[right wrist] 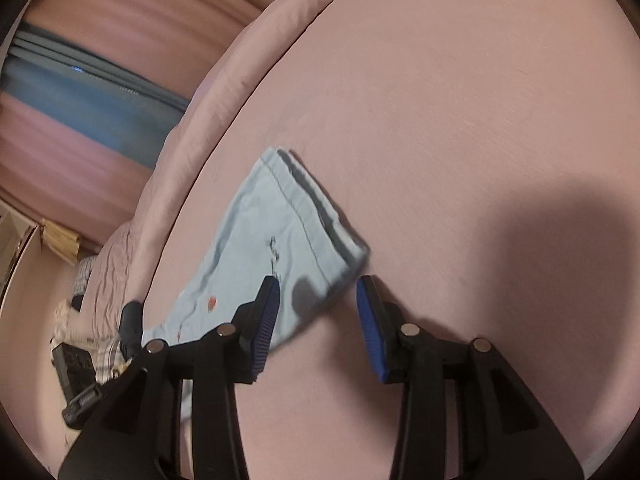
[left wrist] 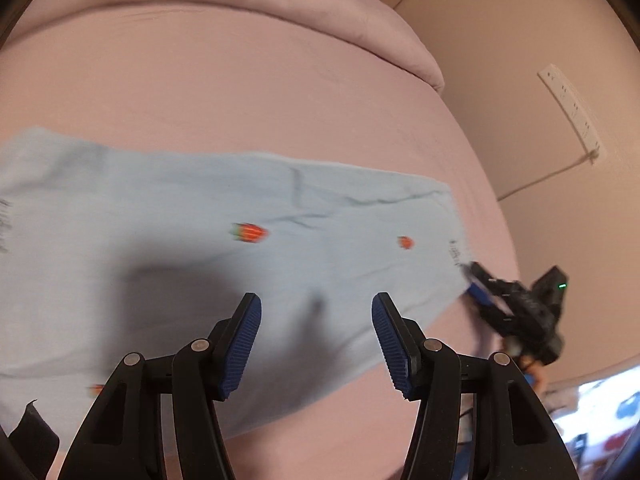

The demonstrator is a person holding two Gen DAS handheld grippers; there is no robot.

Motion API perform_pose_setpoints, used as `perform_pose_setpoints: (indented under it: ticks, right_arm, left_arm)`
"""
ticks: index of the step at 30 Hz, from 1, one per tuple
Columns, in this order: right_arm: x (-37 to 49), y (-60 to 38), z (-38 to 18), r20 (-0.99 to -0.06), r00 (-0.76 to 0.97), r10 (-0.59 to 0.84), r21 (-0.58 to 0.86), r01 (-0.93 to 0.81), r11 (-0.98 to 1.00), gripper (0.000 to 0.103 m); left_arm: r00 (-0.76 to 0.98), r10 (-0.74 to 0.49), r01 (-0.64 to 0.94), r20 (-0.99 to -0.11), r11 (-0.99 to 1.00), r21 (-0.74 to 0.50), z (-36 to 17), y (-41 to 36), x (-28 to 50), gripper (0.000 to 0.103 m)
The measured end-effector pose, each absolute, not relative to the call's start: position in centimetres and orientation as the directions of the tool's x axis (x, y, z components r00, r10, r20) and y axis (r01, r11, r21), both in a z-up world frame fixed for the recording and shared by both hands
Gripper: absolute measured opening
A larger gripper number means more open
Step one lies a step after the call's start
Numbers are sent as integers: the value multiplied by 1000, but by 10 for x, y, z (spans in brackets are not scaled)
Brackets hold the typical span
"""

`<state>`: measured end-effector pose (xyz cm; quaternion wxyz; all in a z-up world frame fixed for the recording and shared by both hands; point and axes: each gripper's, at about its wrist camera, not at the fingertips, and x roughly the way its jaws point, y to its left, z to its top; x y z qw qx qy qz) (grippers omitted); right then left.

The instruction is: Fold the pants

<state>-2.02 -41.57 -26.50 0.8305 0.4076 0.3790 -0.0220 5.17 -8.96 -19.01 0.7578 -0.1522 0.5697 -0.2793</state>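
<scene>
Light blue pants (left wrist: 224,216) with small red strawberry prints lie stretched across a pink bed sheet (left wrist: 240,92). My left gripper (left wrist: 316,302) hovers over their near edge, open, with nothing between its blue pads (left wrist: 240,344). At the pants' right end is my right gripper (left wrist: 482,290), small in the left wrist view. In the right wrist view the pants (right wrist: 256,240) lie doubled, layered edges showing at one end. The right gripper (right wrist: 317,282) stands open over their near corner, and its pads (right wrist: 370,320) press on nothing.
A rolled pink duvet (left wrist: 280,12) lies along the far side of the bed. Beyond the bed's right edge a white power strip (left wrist: 572,112) with a cord hangs on the beige wall. Pink curtains (right wrist: 100,20) and clutter on the floor (right wrist: 80,320) show past the bed's left edge.
</scene>
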Motion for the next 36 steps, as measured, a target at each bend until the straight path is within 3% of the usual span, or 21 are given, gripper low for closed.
perform_pose_setpoints:
  ticks: [4,9,15,18,21,25,30,36]
  right_arm:
    - [-9,-405,-268,-648,727,229,642,359,677,39]
    - [-12,-407,-262,-631,749,202,636,350,688,22]
    - [1,-390,-241,-577,799,171,610,281,741,17]
    - [9,-361,-214,-555,816,163,510,179,841,17]
    - [18,-322,-192,-556,816,162,376,72,924,17]
    - [24,-268,-188,-579,799,162,200,-53,978,17]
    - [34,-216,-206,-626,769,128,7,-159,987,17]
    - [28,-186,-217,-616,787,31,-223,-212,952,17]
  left_arm:
    - [174,-626,169,-760,780,-603,-201,-94,54,58]
    - [173,-613,117,-771,790,-602,-210,-84,49,58]
    - [204,-646,52,-736,758,-650,-214,-63,50,58]
    - [232,-685,50,-690,717,-695,-207,-58,52,58]
    - [253,-717,65,-650,683,-728,-197,-58,55,69]
    - [202,-783,87,-588,612,-786,-187,-74,66,69]
    - [143,-807,153,-573,590,-793,-186,-111,86,69]
    - [82,-772,110,-630,635,-765,-216,-130,107,69]
